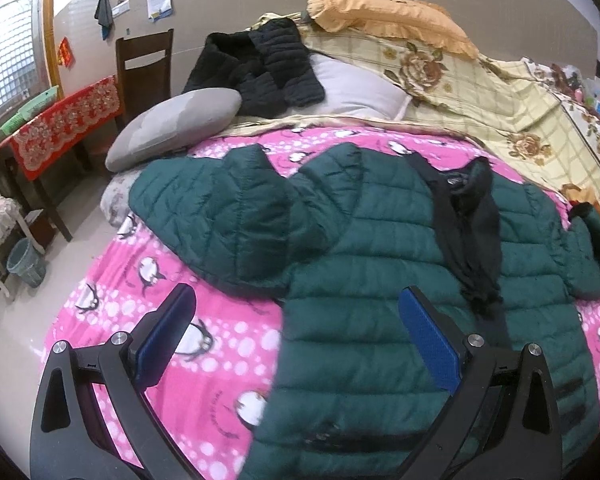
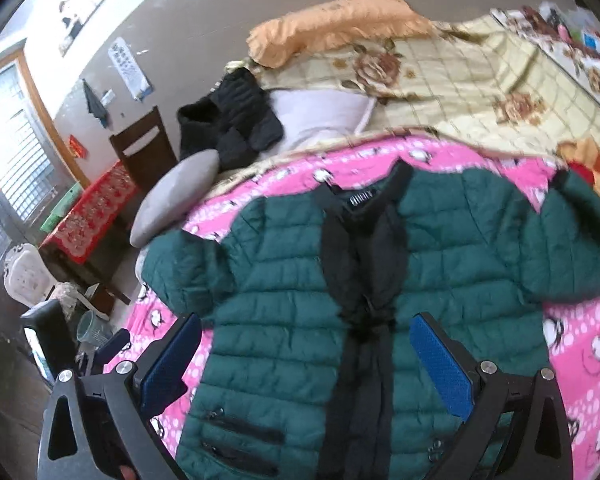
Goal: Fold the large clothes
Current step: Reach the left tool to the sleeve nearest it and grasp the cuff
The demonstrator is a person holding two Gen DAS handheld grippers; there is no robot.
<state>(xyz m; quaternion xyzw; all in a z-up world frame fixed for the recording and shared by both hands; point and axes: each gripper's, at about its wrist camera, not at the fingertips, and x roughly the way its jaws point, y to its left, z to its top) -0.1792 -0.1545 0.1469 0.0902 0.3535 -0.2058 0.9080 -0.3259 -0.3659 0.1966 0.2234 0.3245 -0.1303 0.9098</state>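
Green puffer jacket (image 2: pixel 300 320), spread front-up on pink penguin blanket (image 1: pixel 220 352), collar at 12 o'clock. Probably light, soft, slippery (quilted shell), springing back when creased. Best taken at sleeve cuff (image 2: pixel 168 264) or hem corner. Left gripper (image 1: pixel 296 340) and right gripper (image 2: pixel 300 360) hovering above, jaws wide apart, holding nothing. Grey pillow (image 1: pixel 172 132) at 10 o'clock.

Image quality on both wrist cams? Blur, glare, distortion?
Left wrist: mostly sharp, window blown out, strong fisheye bowing, black corners. Right wrist: motion blur on the quilt and green jacket; gripper crisp; ceiling light spots, same vignette.
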